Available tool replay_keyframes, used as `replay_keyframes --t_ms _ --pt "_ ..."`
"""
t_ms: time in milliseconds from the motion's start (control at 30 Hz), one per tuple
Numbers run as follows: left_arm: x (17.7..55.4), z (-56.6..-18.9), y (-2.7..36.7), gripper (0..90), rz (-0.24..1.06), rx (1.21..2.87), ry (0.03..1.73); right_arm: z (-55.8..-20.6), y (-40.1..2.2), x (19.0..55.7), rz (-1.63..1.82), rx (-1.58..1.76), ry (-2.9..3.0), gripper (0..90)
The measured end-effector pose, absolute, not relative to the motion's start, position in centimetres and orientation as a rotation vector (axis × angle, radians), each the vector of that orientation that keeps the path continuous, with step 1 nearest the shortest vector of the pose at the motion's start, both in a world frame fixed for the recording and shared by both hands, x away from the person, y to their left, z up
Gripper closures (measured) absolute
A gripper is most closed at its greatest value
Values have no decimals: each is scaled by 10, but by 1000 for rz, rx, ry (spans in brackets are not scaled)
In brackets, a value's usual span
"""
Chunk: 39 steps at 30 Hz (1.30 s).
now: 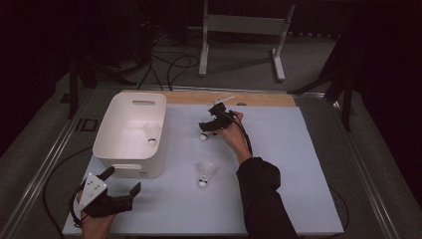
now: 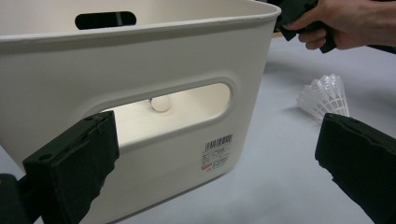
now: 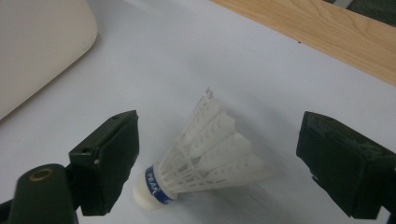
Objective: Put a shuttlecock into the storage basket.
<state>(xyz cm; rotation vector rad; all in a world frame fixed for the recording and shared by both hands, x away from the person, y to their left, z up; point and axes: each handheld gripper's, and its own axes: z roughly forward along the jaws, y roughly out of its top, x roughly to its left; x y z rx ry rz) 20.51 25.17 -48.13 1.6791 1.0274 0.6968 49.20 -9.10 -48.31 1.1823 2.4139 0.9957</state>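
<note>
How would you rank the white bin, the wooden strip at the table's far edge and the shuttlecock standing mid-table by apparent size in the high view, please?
1. white bin, clearly largest.
2. wooden strip, long but thin and farther from the camera, so its true rank against the bin is unsure.
3. standing shuttlecock, by far smallest.

Dim room, lit table, soft close-ups

The high view is dark and grainy around the pale table (image 1: pixel 278 164); beside the white bin (image 1: pixel 130 130) shadows are faint. Both gripper views are brighter, evenly lit, slightly soft, with near black jaws blurred.
</note>
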Motion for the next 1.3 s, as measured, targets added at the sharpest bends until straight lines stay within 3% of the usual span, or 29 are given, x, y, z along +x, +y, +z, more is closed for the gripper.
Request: replay_keyframes --t_ms 433,1000,1133,1300 --pt "205 -481 252 2 697 1680 1027 -490 -89 492 971 1181 2449 161" --pt "205 -482 249 2 700 1692 1022 -492 -100 471 1012 1083 2570 511" --pt "205 -482 249 2 701 1693 1021 -490 -98 465 1050 1028 2604 557" --pt "205 -482 248 2 701 1694 1020 -487 -90 461 1049 975 2634 551"
